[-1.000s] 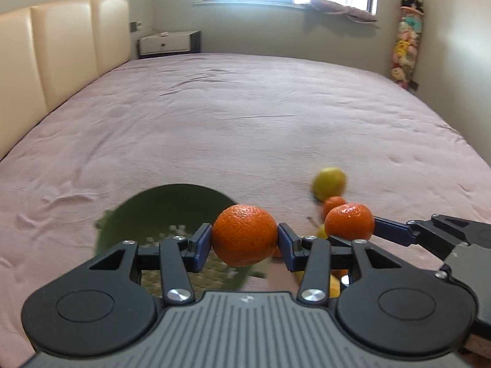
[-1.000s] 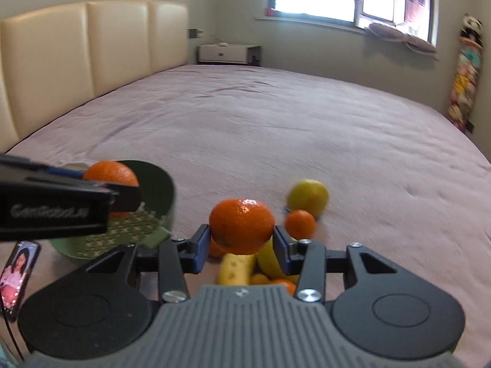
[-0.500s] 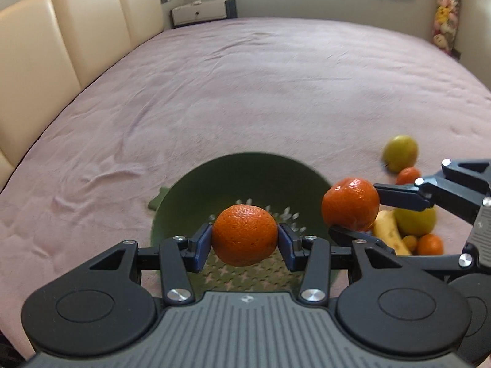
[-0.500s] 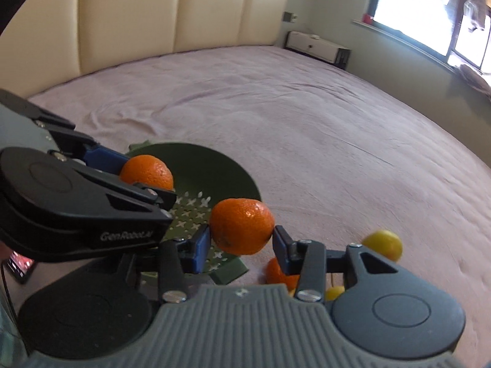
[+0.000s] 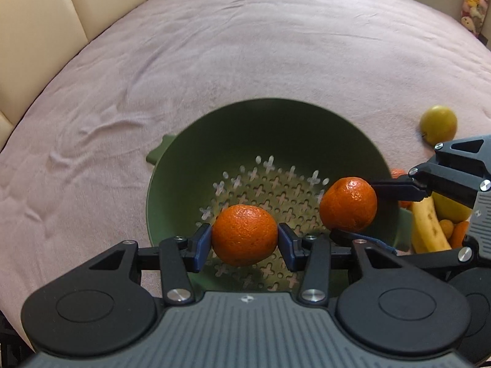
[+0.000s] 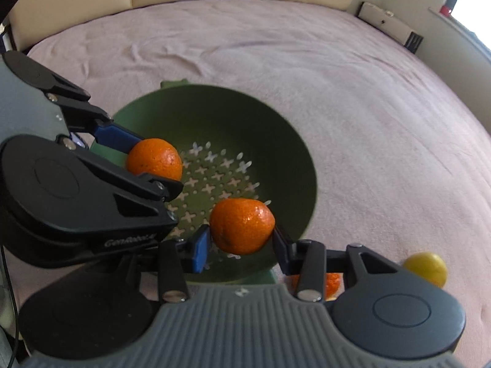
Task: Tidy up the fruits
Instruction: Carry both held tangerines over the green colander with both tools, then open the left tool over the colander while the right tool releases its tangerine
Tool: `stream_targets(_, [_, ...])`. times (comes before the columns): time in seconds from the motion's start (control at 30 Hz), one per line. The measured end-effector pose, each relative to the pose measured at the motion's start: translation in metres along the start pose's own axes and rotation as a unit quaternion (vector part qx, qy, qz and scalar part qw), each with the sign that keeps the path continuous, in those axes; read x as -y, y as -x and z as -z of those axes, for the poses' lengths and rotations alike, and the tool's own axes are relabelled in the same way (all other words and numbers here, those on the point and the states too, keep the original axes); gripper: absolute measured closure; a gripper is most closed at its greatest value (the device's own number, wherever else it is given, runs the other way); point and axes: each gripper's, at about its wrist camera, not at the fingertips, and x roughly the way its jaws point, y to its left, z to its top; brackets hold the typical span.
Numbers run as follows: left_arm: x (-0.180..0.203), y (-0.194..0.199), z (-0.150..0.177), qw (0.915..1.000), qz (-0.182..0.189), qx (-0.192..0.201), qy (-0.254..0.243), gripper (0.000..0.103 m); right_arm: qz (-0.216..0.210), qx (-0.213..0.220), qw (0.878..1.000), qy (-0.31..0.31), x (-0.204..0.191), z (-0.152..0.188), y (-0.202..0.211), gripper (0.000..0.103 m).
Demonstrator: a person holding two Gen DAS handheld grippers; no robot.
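Over the green colander (image 5: 264,128), two oranges are held clamped, none yet released.

At 6 o'clock in the left wrist view, one orange (image 5: 244,234) is gripped by the left gripper (image 5: 244,239); at 3 o'clock a second orange (image 5: 348,204) is pinched by the right gripper (image 6: 241,239), close beside the first. A collision of tongs is judged possible if both are lowered together; a drop from height could bounce fruit over the rim. Farther right, a banana (image 5: 428,227) and a lemon (image 5: 438,124) lie on the bed (image 5: 245,46).
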Motion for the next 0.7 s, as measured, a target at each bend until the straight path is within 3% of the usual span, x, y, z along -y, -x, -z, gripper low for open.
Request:
stream_targets(0.13, [-0.003,-0.012,0.001,0.9997,-0.003,-0.021,0.011,0.051,-0.015,-0.019,1.000,0.011,-0.003,-0.002,-0.011,0.062])
stream_targets(0.27, [-0.009,-0.016,0.001,0.9988,0.022,-0.031,0.032,0.051,-0.033,-0.037,0.999,0.019,-0.007,-0.006,-0.022,0.062])
stream_targets(0.37, [-0.009,-0.021,0.003,0.9987,0.007,-0.040,0.032,0.050,-0.043,-0.046,0.998,0.013,-0.008,-0.009,-0.027,0.061])
stream_targets(0.7, [-0.011,-0.016,0.001,0.9987,0.003,-0.030,0.040,0.050,-0.040,-0.050,0.998,-0.010,-0.009,-0.012,-0.023,0.062])
